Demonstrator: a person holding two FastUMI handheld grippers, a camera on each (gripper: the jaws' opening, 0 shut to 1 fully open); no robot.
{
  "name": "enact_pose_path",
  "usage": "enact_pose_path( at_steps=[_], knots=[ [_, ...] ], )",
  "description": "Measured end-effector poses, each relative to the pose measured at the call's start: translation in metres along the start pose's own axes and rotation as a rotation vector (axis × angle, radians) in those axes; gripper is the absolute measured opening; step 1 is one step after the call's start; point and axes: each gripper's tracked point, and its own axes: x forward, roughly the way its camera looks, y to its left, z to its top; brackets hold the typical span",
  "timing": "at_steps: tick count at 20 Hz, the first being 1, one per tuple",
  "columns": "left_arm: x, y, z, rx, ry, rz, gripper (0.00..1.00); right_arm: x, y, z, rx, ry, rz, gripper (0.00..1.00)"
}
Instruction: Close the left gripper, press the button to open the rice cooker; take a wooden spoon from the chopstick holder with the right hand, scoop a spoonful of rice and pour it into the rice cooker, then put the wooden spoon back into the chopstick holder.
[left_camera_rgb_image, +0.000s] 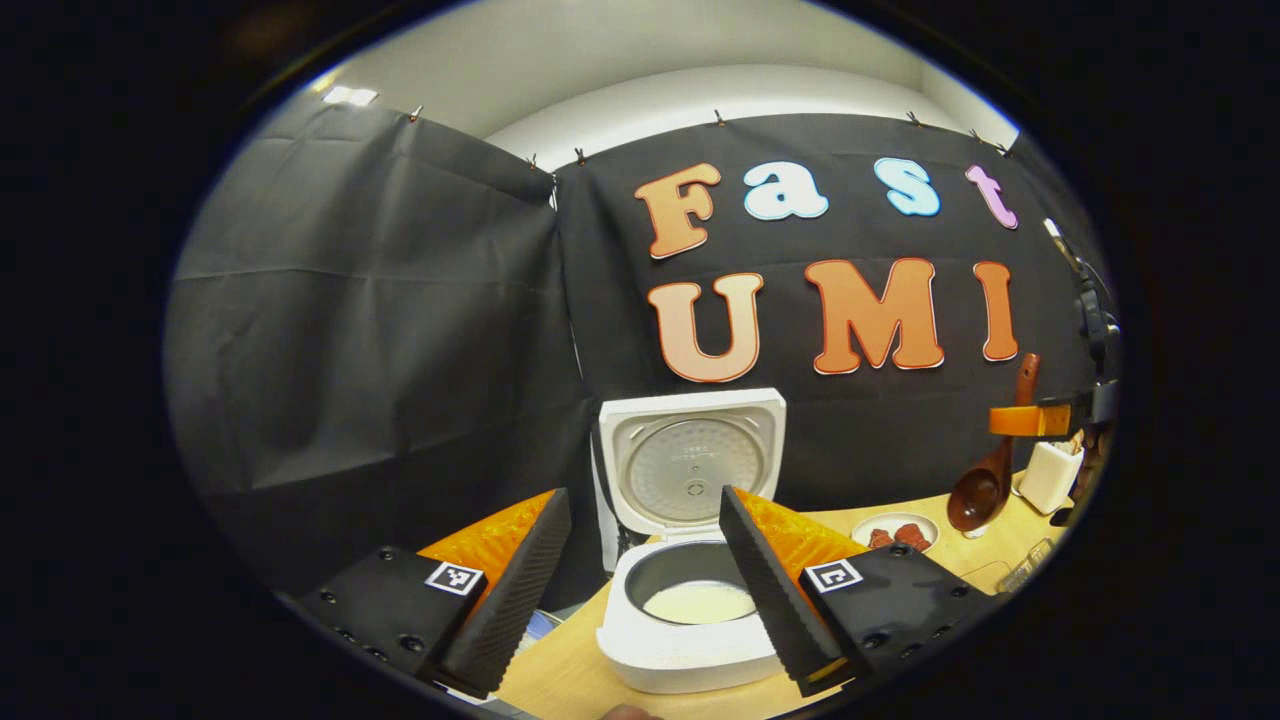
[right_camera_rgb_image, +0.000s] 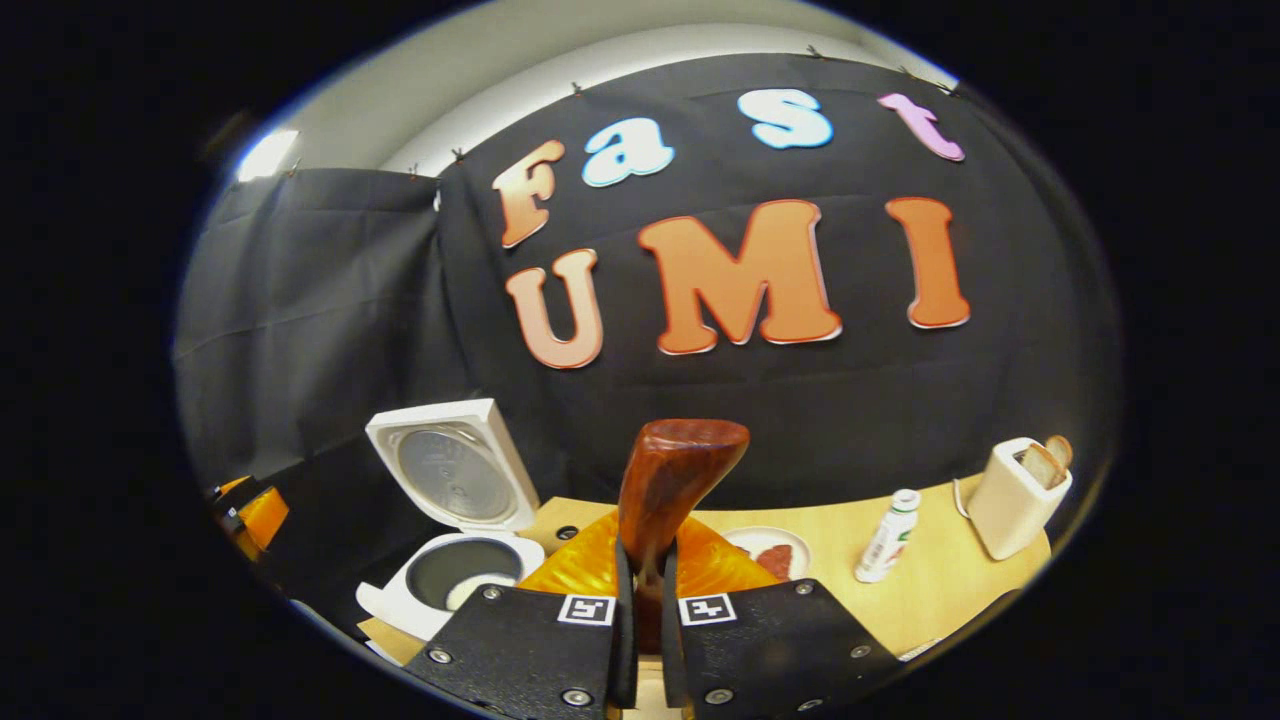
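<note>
The rice cooker (left_camera_rgb_image: 690, 560), seen between the left gripper's (left_camera_rgb_image: 640, 590) spread fingers, is white outside, with a dark grey inner pot holding a pale cream layer, and a silvery, finely dotted round plate inside its raised white lid. The table (left_camera_rgb_image: 570, 670) under it is light wood with a faint grain. The wooden spoon (right_camera_rgb_image: 665, 490), clamped between the right gripper's (right_camera_rgb_image: 641, 600) fingers, is glossy reddish brown with darker streaks. Beyond that gripper a small white plate (right_camera_rgb_image: 745, 545) carries red-brown pieces; to its right stand a white bottle (right_camera_rgb_image: 885, 540) with green and red markings and a cream toaster (right_camera_rgb_image: 1015, 495) with tan bread.
</note>
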Motion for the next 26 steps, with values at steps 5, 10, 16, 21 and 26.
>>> enact_pose_path(
  at_steps=[5,10,16,21,26],
  knots=[
    [-0.005,-0.039,0.015,-0.004,-0.005,-0.027,0.99,-0.053,-0.119,-0.032,0.082,0.050,-0.191,0.10],
    [-0.006,-0.063,0.028,0.001,-0.009,-0.038,0.99,-0.085,-0.193,-0.073,0.143,0.093,-0.300,0.09],
    [-0.001,-0.089,0.042,0.024,-0.025,-0.024,0.99,-0.102,-0.237,-0.118,0.198,0.130,-0.345,0.09],
    [0.005,-0.103,0.052,0.040,-0.034,-0.039,1.00,-0.091,-0.249,-0.157,0.236,0.165,-0.323,0.13],
    [0.017,-0.107,0.048,0.051,-0.006,-0.059,0.99,-0.086,-0.252,-0.184,0.271,0.176,-0.318,0.13]
  ],
)
